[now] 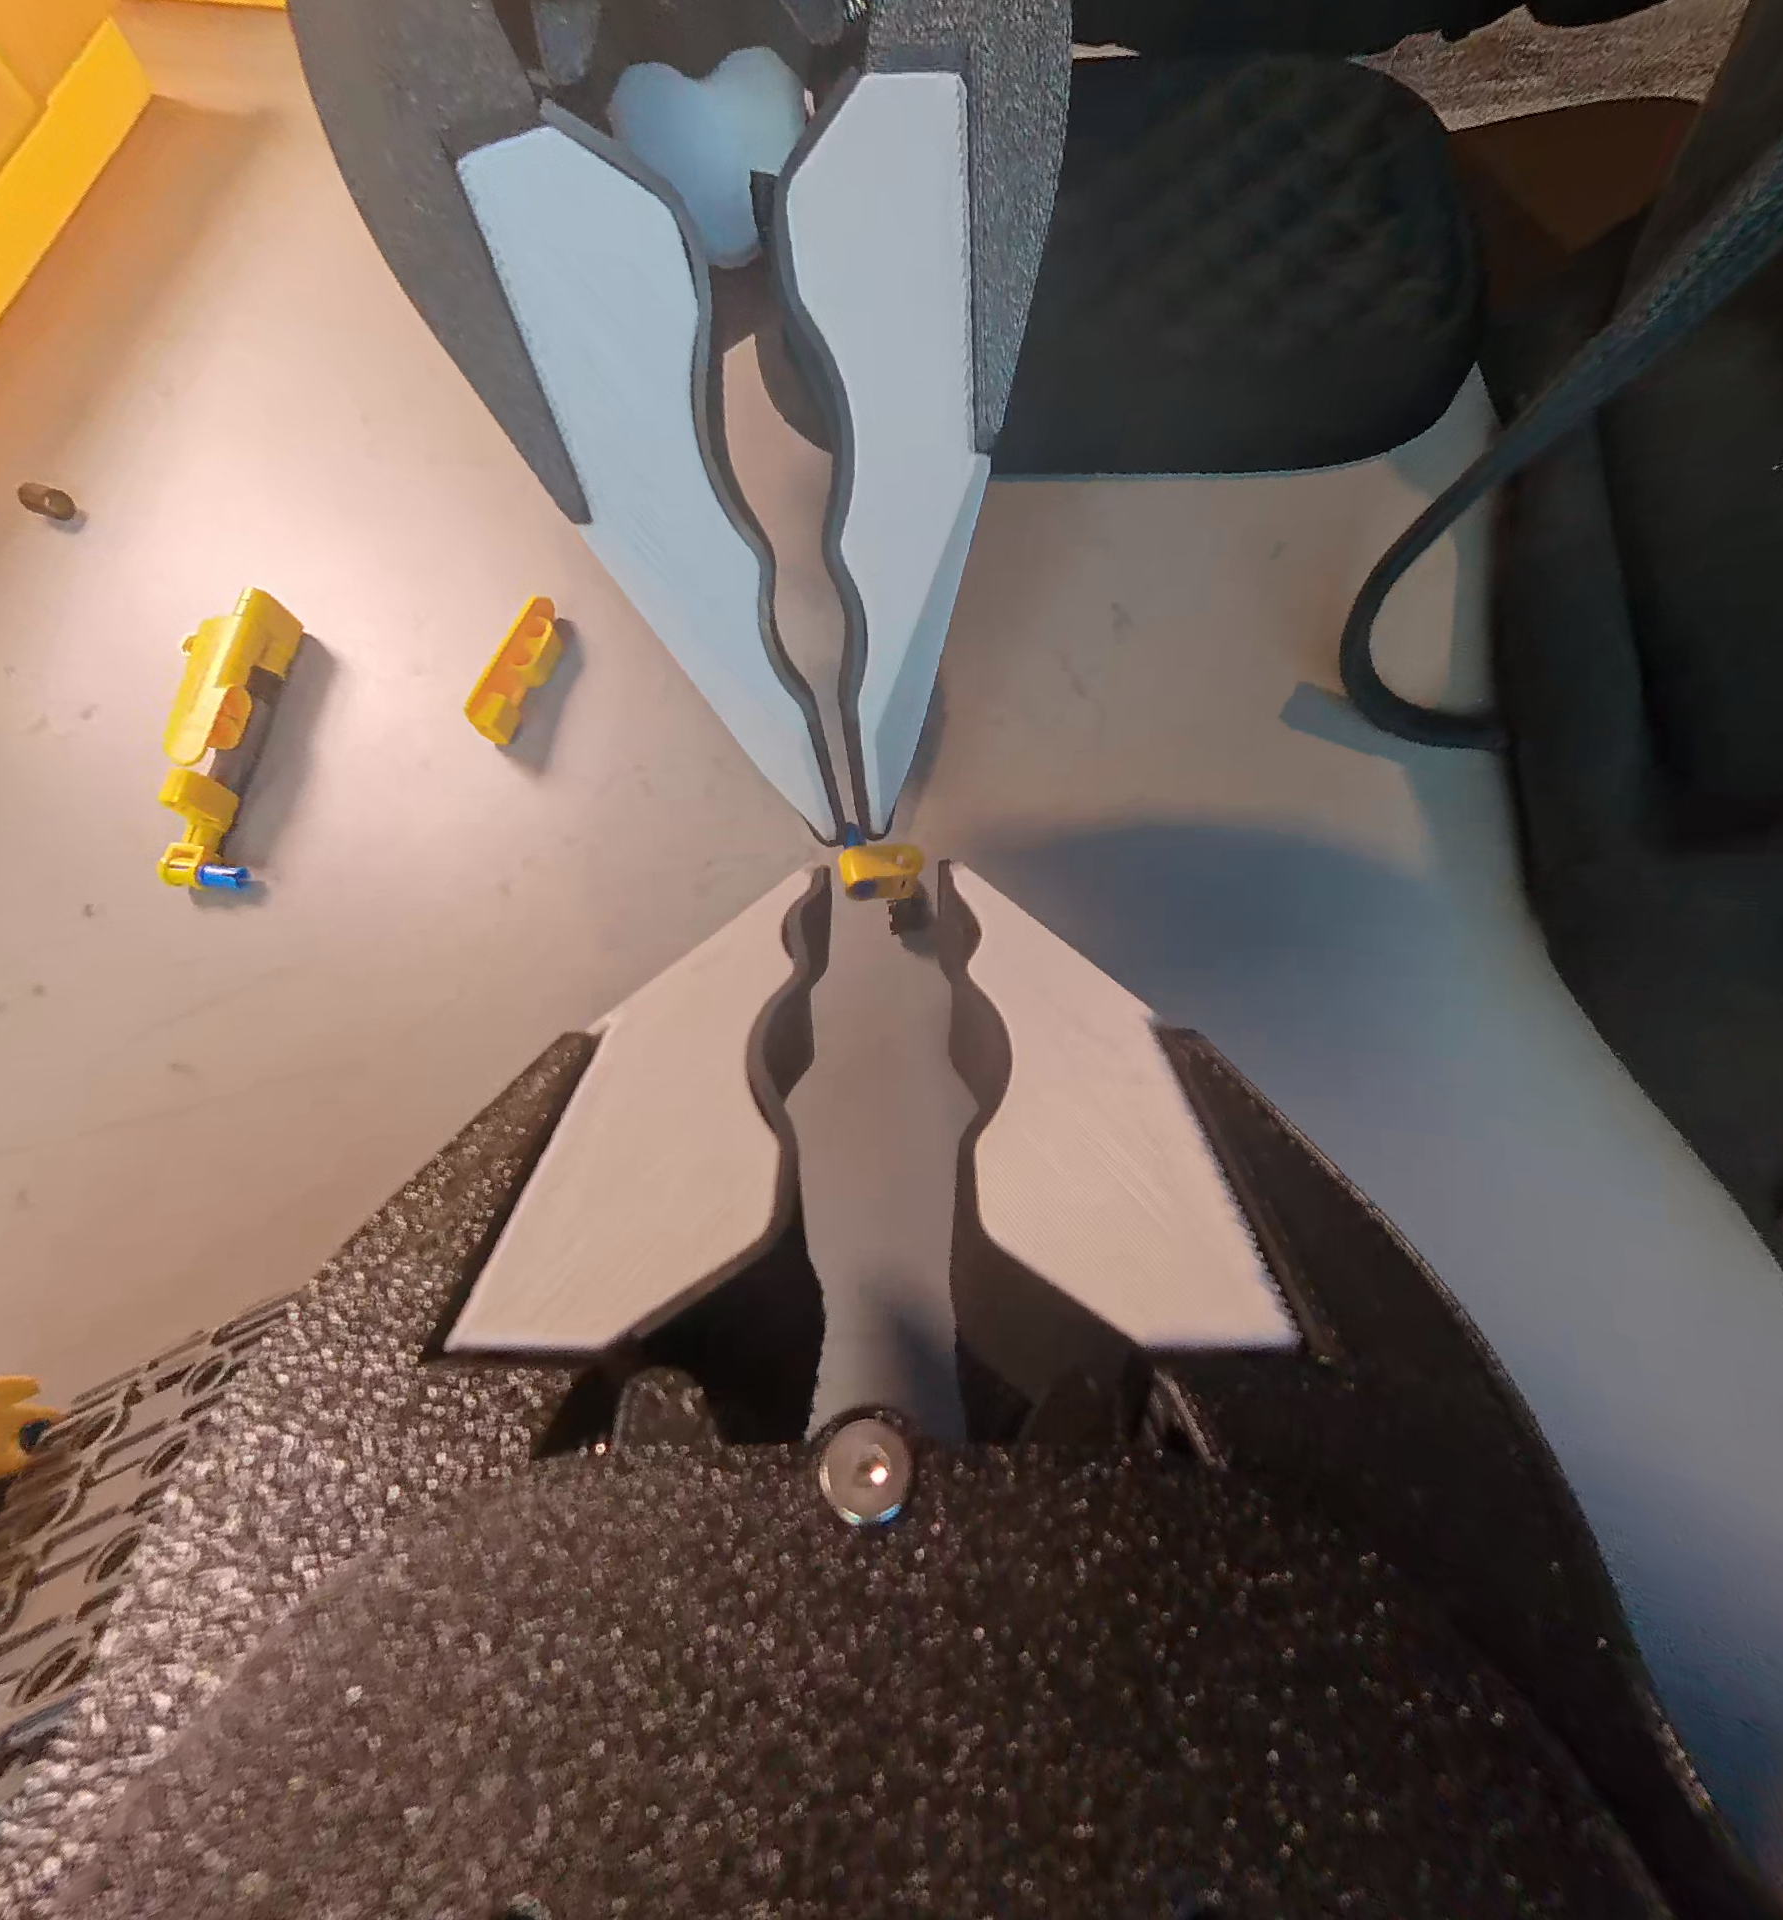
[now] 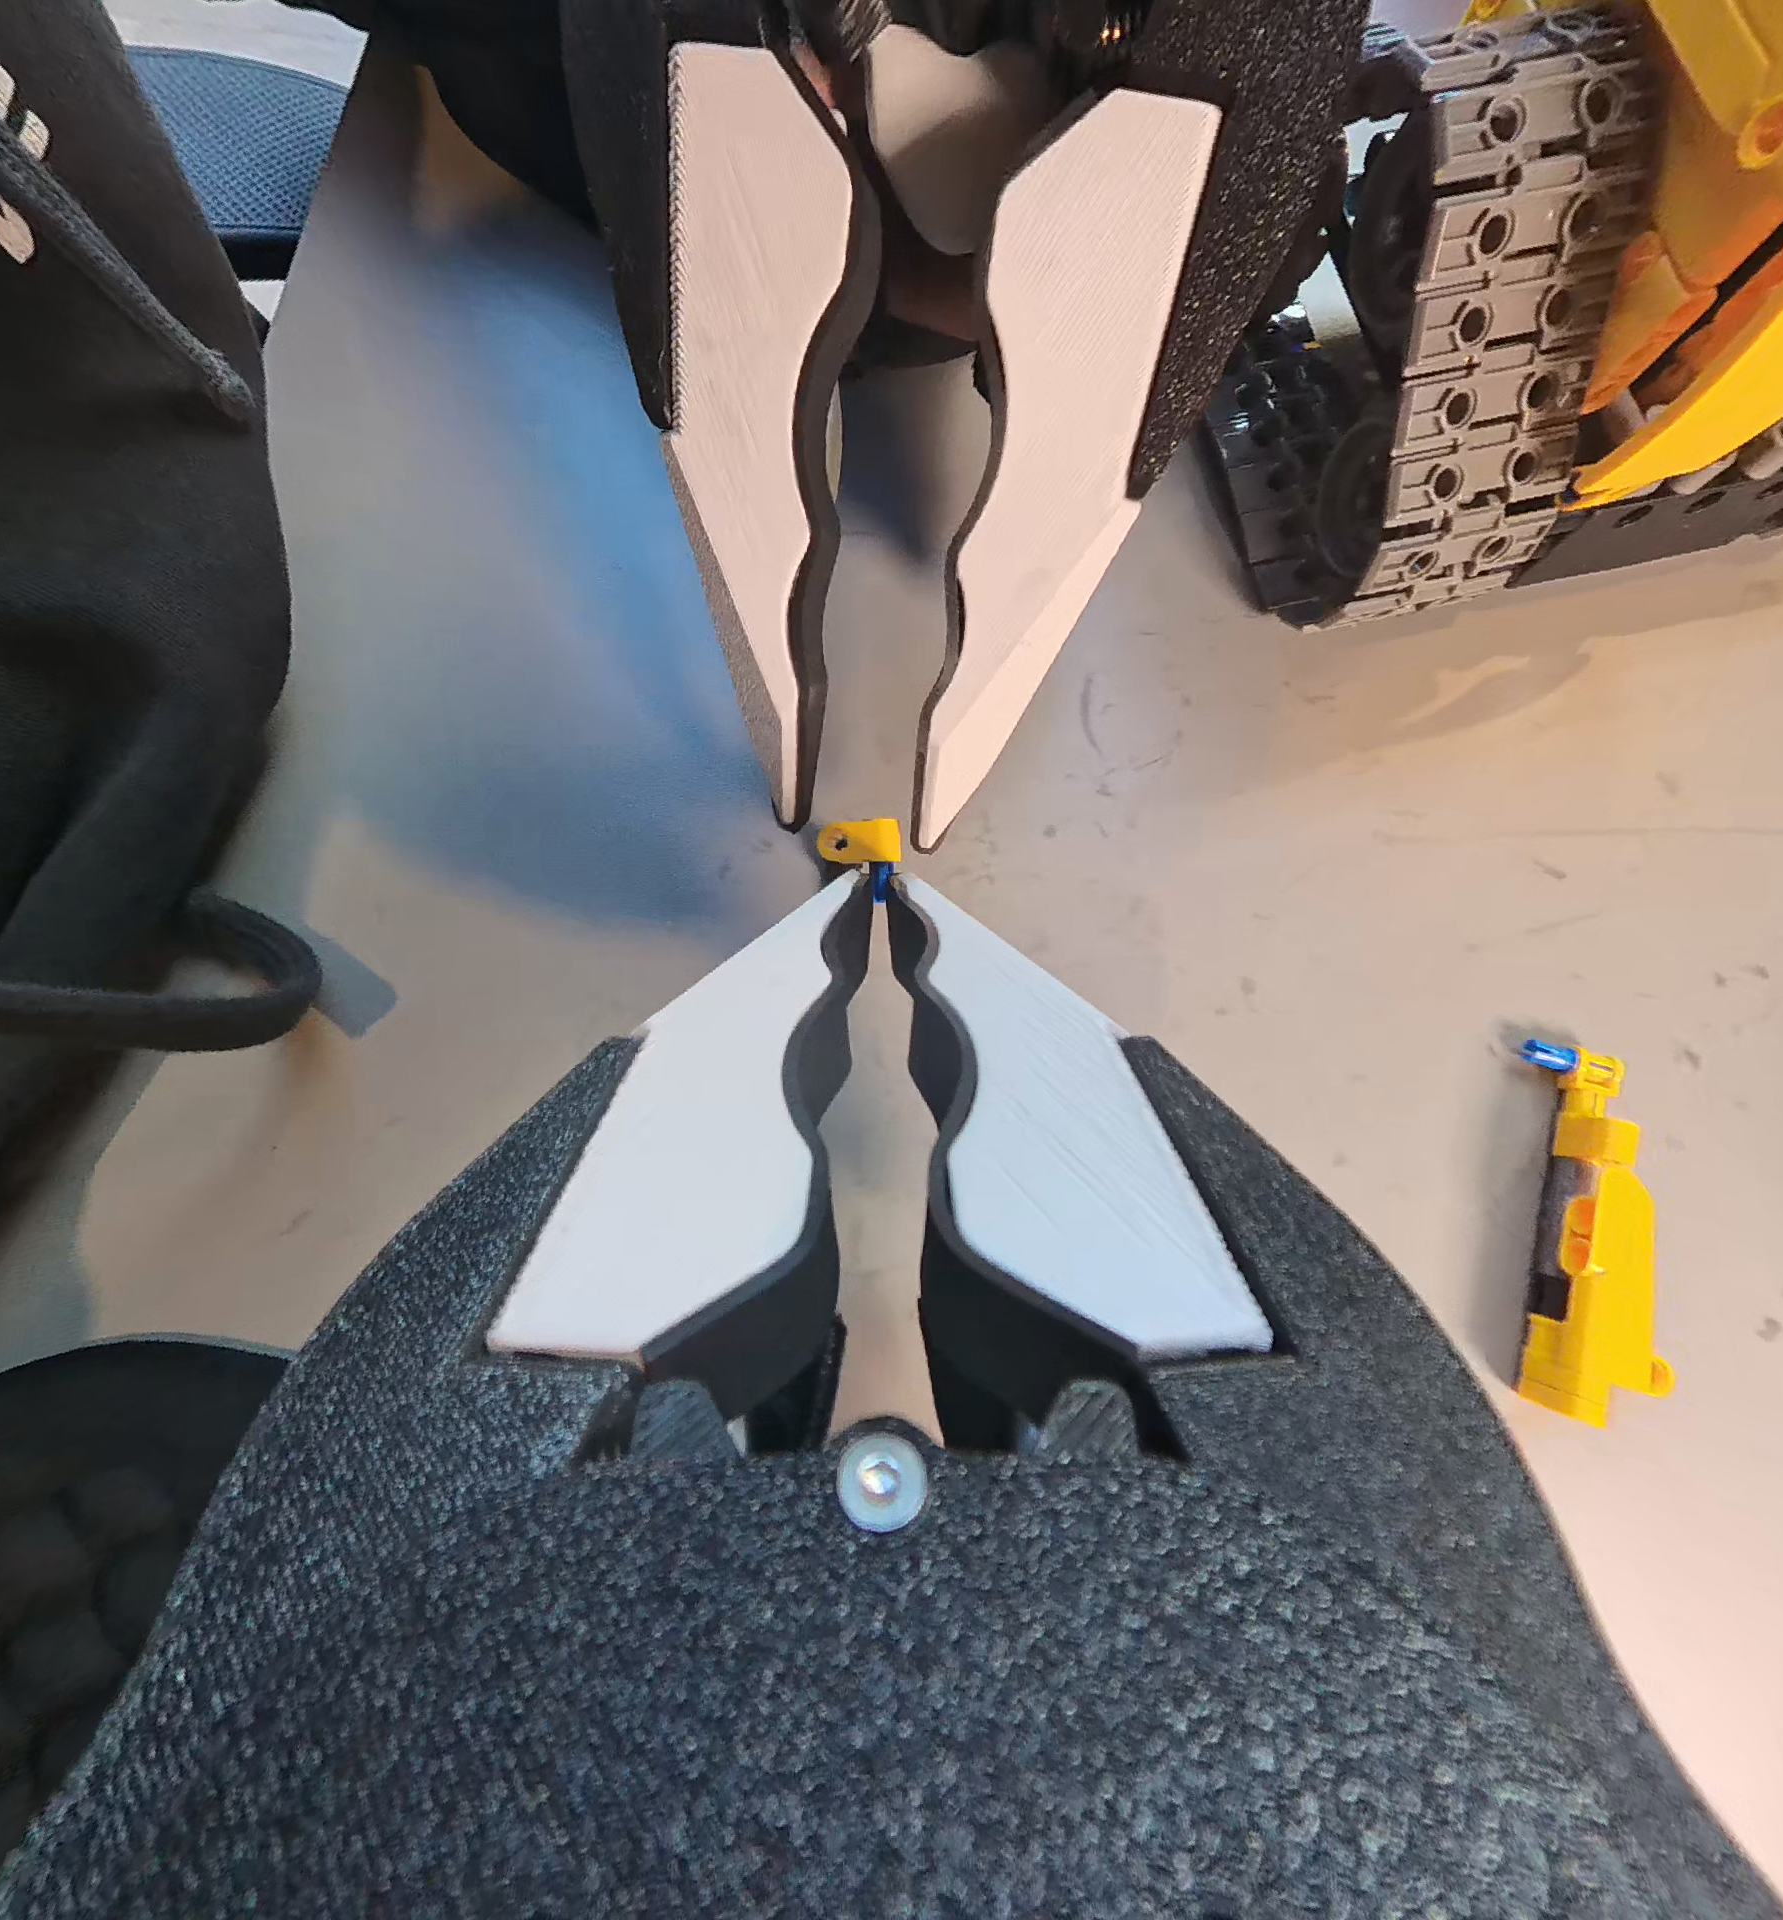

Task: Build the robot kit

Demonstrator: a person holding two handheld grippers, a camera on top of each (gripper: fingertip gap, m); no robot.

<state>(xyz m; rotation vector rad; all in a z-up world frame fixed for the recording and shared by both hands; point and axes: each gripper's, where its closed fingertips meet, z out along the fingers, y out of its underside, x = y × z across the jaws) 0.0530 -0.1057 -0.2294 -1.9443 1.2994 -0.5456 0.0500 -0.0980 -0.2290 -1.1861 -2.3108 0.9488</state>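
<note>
The two tools met tip to tip over the pale tabletop (image 1: pixel 451 987). Between them was a tiny yellow piece (image 1: pixel 879 869) with a round hole, and a blue pin (image 2: pixel 880 883) stuck out of it. The piece was up in the air, just above the tabletop, with a little shadow under it.

The right tool (image 2: pixel 876 881) had its fingers squeezed almost together, pinching the blue pin at the very tips. The left tool (image 1: pixel 887 883) had its fingers a little apart, one on each side of the yellow piece. From these views I could not tell if they touched it.

The piece looked very light, hard and smooth, like toy plastic. It could slip or pop out easily. The flat sides of the yellow piece looked like the best spot to hold, and the pin gave only a thin grip.

A long yellow part (image 1: pixel 217 717) with a blue end lay well off to one side. A short yellow part (image 1: pixel 518 670) lay nearer. A small dark bit (image 1: pixel 47 501) sat far away. A big yellow toy digger (image 2: pixel 1552 312) with grey tracks stood behind the left tool. A black bag (image 2: pixel 66 520) with a strap sat at the edge of the tabletop.
</note>
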